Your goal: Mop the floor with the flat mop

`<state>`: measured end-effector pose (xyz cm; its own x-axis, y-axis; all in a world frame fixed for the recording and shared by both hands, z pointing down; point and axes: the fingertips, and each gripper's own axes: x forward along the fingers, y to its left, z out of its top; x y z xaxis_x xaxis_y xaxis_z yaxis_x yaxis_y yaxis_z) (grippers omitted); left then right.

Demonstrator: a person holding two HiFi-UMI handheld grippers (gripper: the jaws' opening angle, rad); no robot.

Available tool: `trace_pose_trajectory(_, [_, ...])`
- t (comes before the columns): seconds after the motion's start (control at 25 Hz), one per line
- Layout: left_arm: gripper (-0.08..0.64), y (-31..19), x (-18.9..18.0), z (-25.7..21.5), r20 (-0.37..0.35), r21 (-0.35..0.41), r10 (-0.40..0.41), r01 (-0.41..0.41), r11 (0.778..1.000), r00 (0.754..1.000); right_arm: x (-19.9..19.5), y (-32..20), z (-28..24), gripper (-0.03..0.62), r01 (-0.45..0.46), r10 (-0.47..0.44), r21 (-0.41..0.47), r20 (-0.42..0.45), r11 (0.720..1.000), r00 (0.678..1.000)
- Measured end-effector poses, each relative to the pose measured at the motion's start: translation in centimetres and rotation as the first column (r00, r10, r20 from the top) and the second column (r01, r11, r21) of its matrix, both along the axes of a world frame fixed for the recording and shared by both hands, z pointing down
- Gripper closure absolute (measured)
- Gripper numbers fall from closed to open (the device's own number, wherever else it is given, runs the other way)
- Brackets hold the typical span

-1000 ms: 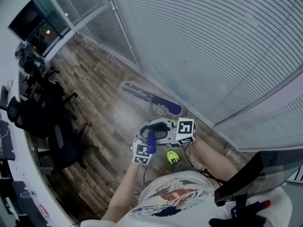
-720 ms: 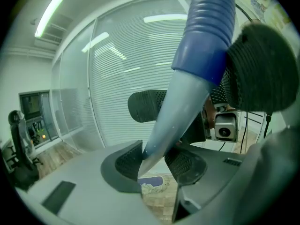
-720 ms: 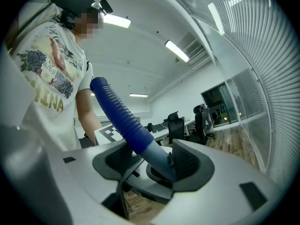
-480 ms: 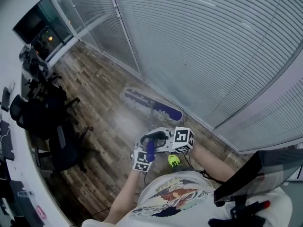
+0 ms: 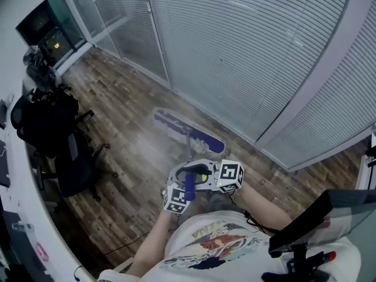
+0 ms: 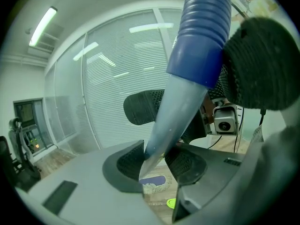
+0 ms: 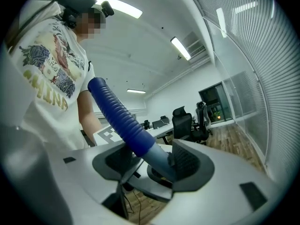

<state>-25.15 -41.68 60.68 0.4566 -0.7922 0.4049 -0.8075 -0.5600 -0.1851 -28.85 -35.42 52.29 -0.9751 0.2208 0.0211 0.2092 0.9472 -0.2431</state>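
An office, probably — swivel chairs (image 5: 70, 166), long desks (image 5: 22, 204), blind-covered glass partitions (image 5: 235, 51), wood-plank floor (image 5: 126, 131).

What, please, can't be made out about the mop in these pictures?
Underside of the mop head: head view, covered by the head itself.
Lower mop handle: head view, thin, faint against the floor.
Most of the mop head: left gripper view, behind that gripper's fingers.
Right gripper view: mop head outside the frame.

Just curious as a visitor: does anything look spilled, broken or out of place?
Nothing broken or askew. The blue flat mop head lies flat on the brown wood-plank floor by the blinds. Only a pale hazy patch beside it stands out, perhaps a wet sheen.
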Motion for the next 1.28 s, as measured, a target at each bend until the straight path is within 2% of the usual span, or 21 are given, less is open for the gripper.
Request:
trace_pose_trajectory(0.16, [0.430,7.3,1.6,-0.2,0.007,0.012,0.039,-0.039,0.999,0.999,1.4,7.2,0.0,0.339,-0.053,0.053,0.013,-0.005,0.999,0.999])
trace_pose_trajectory(0.32, [0.430,13.5,3.8,-0.3,0.002,0.001,0.064,-0.064,0.998,0.998,3.4,13.2,-0.1,0.339,-0.069,0.069,-0.005,-0.014,0.998,0.998])
trace_pose_trajectory(0.6, [0.430,21.0,8.9,-1.7,0.017,0.044,0.134,-0.134,0.990,0.991,8.4,20.3,-1.3,0.339,-0.148,0.149,-0.037,0.034,0.988,0.988])
trace_pose_trajectory(0.8, [0.430,26.8,13.8,-1.8,0.022,0.064,0.147,-0.148,0.987,0.989,13.3,26.0,-1.1,0.339,-0.149,0.150,-0.030,0.022,0.988,0.988])
trace_pose_trajectory(1.04, [0.429,34.2,19.5,-1.5,0.022,0.072,0.173,-0.174,0.982,0.985,19.2,33.2,-1.1,0.339,-0.184,0.188,-0.054,0.062,0.981,0.980])
trace_pose_trajectory(1.28, [0.428,38.5,19.8,1.1,0.052,0.034,0.172,-0.174,0.984,0.984,19.2,37.9,1.6,0.339,-0.138,0.138,0.010,0.004,0.990,0.990])
